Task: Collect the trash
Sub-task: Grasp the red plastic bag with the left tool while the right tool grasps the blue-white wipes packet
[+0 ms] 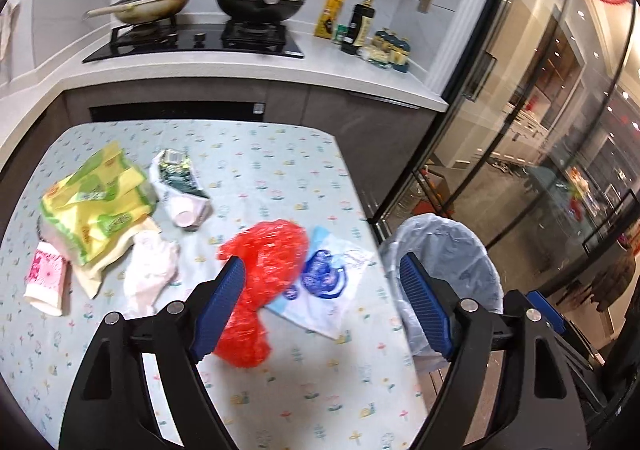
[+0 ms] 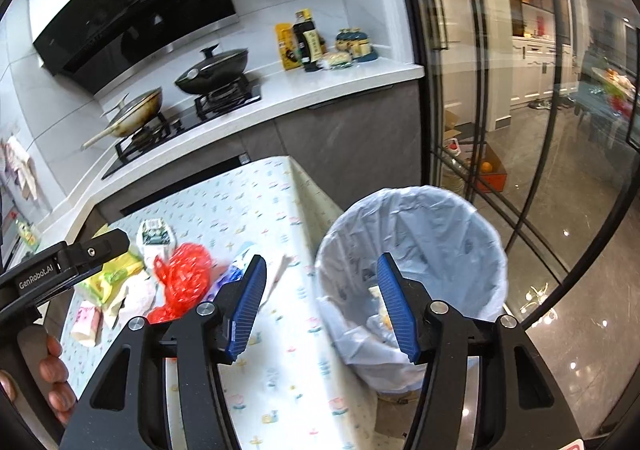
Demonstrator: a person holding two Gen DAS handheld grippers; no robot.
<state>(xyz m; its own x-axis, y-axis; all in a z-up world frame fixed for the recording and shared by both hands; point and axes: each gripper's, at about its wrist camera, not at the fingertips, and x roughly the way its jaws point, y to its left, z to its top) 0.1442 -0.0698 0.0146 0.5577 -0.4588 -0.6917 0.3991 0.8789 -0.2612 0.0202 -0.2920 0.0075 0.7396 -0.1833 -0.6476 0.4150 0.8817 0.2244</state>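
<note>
Trash is lying on the counter [image 1: 280, 154]: a red bag [image 1: 268, 262] near me, a yellow wrapper [image 1: 96, 206] far left. I'm holding both tools agape and empty, left tool [image 1: 320, 262], right tool [image 2: 320, 266] by the lined bin [image 2: 432, 234].

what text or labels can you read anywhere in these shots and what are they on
"GenRobot.AI": white lettering on the black body of the left gripper, seen from the right wrist view.
Range hood: small white print at its top edge, too small to read.
Yellow packet and dark bottle on the counter: labels blurred.
Yellow-green wrapper, dark-printed pouch, blue-printed bag on the table: print blurred.
</note>
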